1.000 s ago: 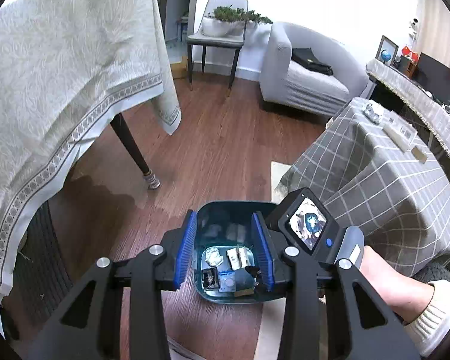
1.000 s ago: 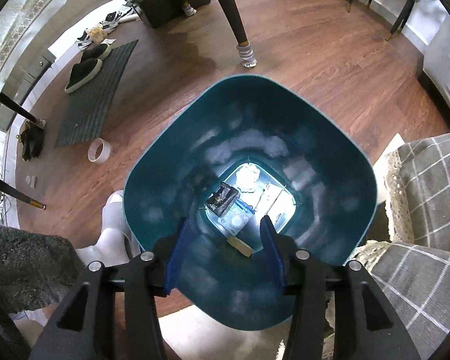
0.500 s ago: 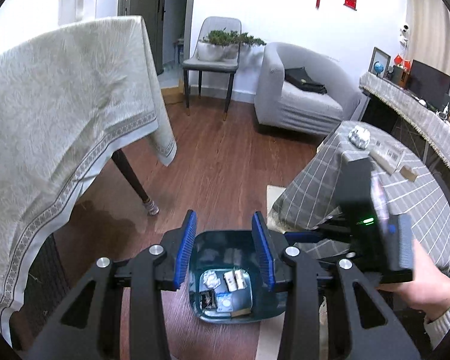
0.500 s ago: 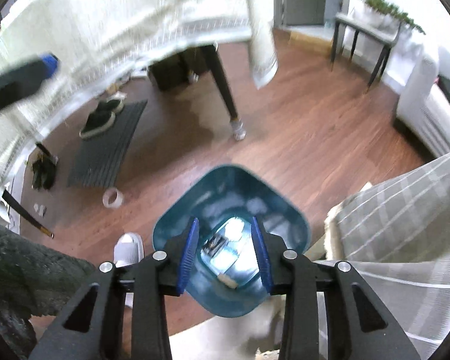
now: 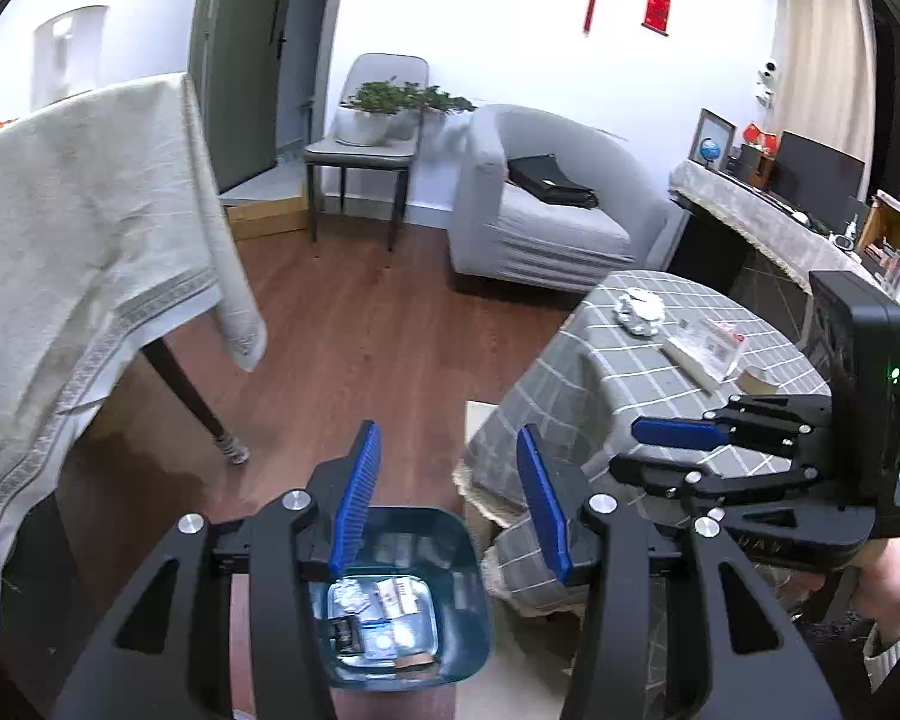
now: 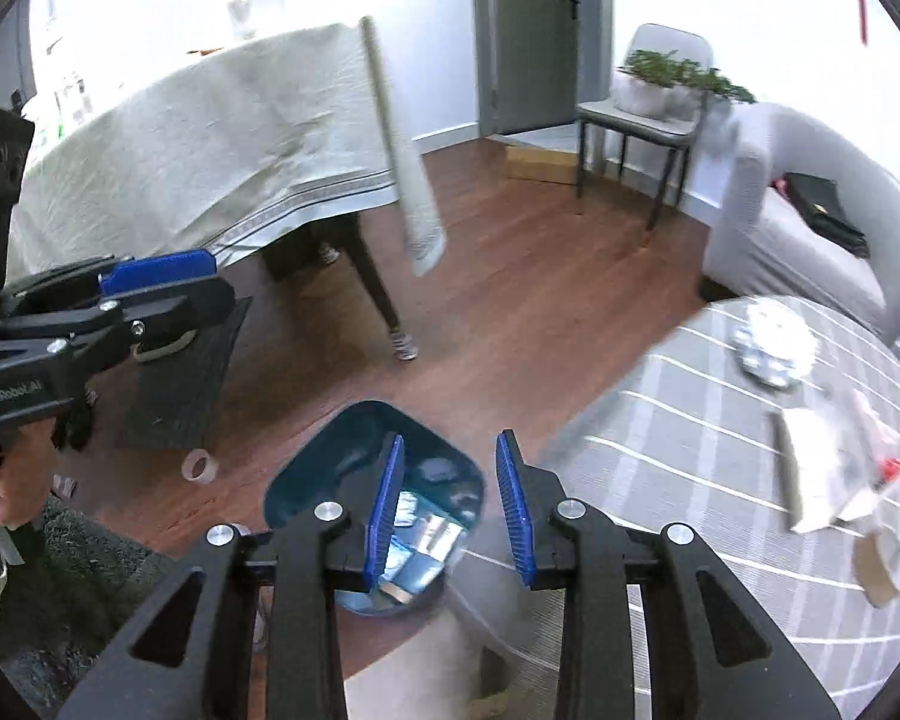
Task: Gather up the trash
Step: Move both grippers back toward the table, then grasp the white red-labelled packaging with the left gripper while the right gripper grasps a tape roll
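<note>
Both sets of blue-padded fingers are spread wide with nothing between them. The left gripper (image 5: 447,498) hangs over the dark teal plastic trash bin (image 5: 450,540) on the wood floor, which holds wrappers and scraps. The right gripper (image 6: 450,510) sits above the bin's 3 o'clock side, angled toward the low bench with the grey checked cloth (image 6: 690,450). The remaining trash there, a crumpled foil ball (image 5: 639,312), clear wrapper (image 5: 714,348) and small cardboard piece (image 5: 756,381), lies at 1 to 2 o'clock. Risk, I'd guess: pinching the cloth along with a flat wrapper and dragging everything off. Both hands are held level, roughly bench height.
</note>
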### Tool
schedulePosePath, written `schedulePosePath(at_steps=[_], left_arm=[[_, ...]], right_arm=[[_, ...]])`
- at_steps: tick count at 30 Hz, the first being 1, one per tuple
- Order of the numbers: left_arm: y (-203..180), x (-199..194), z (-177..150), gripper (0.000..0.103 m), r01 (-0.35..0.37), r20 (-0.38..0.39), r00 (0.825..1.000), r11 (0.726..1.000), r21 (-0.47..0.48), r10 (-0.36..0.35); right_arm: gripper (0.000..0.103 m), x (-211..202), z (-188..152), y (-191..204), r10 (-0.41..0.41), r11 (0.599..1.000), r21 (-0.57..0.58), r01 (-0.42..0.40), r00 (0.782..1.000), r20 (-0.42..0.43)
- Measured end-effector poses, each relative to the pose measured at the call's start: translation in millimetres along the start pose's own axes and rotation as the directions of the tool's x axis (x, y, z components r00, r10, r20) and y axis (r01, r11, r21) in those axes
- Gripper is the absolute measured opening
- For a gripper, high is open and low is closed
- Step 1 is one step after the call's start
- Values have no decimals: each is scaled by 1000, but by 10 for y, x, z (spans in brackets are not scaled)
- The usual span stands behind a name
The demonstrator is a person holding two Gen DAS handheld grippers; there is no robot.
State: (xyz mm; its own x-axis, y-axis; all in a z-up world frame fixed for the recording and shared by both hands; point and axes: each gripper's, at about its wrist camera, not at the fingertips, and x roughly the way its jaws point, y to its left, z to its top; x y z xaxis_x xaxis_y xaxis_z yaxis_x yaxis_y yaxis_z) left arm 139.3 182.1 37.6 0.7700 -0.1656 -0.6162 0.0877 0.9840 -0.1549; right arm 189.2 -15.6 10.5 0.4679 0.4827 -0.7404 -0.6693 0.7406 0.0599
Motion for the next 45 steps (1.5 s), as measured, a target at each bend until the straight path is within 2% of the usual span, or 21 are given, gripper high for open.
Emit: schedulePosePath(at_steps=[11, 15, 23, 30, 36, 41, 45], left_arm=[[-661, 308, 106, 58, 73, 1, 997, 996, 49, -73], [-913, 418, 140, 60, 111, 3, 994, 992, 57, -112], [-1462, 656, 220, 60, 163, -5, 987, 982, 98, -163], [-1828, 875, 267, 60, 200, -17, 980, 973, 114, -200], [-2070, 1061, 303, 60, 219, -35, 976, 970, 108, -217], [-2265, 1266, 287, 60, 212, -75, 976, 971, 114, -204], [-2344, 1499, 268, 60, 162, -118, 981, 983, 92, -151]], right_arm=[[32, -488, -340, -641, -105, 992, 80, 102, 994, 25], [42, -645, -469, -880, -150, 983, 115, 146, 988, 28], [53, -894, -727, -1343, -212, 963, 178, 204, 977, 29], [56, -1025, -890, -1620, -227, 952, 214, 218, 974, 20], [63, -1121, -978, -1788, -238, 953, 199, 227, 971, 34], [70, -1179, -1038, -1947, -236, 957, 185, 224, 971, 47], [71, -1213, -1074, -2057, -232, 959, 178, 220, 972, 50]])
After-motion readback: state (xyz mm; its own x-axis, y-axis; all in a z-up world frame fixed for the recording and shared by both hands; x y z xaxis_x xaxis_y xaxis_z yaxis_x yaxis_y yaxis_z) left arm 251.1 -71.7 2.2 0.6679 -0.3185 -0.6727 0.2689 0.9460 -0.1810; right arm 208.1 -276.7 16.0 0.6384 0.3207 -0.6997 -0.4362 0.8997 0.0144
